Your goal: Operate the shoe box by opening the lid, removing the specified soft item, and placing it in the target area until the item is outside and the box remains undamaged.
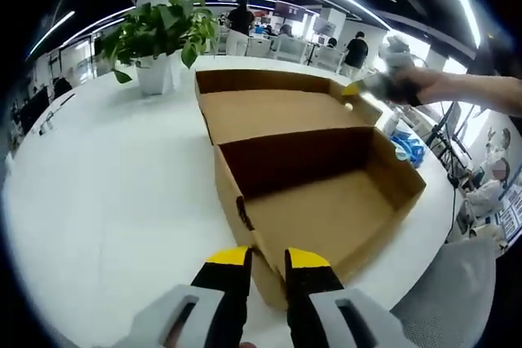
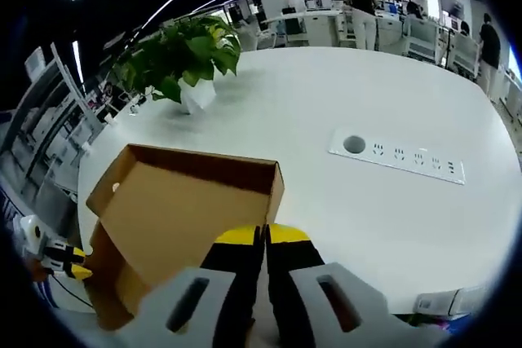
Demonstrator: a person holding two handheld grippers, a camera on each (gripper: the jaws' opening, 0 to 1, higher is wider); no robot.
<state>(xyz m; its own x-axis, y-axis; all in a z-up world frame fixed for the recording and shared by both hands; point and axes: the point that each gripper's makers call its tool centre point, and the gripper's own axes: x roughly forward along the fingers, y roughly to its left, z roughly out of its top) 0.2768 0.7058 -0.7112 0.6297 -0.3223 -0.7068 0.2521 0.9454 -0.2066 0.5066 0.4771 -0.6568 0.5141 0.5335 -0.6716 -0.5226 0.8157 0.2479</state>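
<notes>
The left gripper [image 1: 267,260] has its jaws slightly apart, poised at the near corner of the shoe box [image 1: 326,201]; whether they pinch the wall cannot be told. The right gripper [image 2: 264,238] jaws are pressed together at the lid [image 2: 175,201] edge. The box sits on the white table [image 1: 122,185], lid folded back. The cardboard looks light, stiff and crushable; grip edges gently. No soft item and no legible writing can be made out.
</notes>
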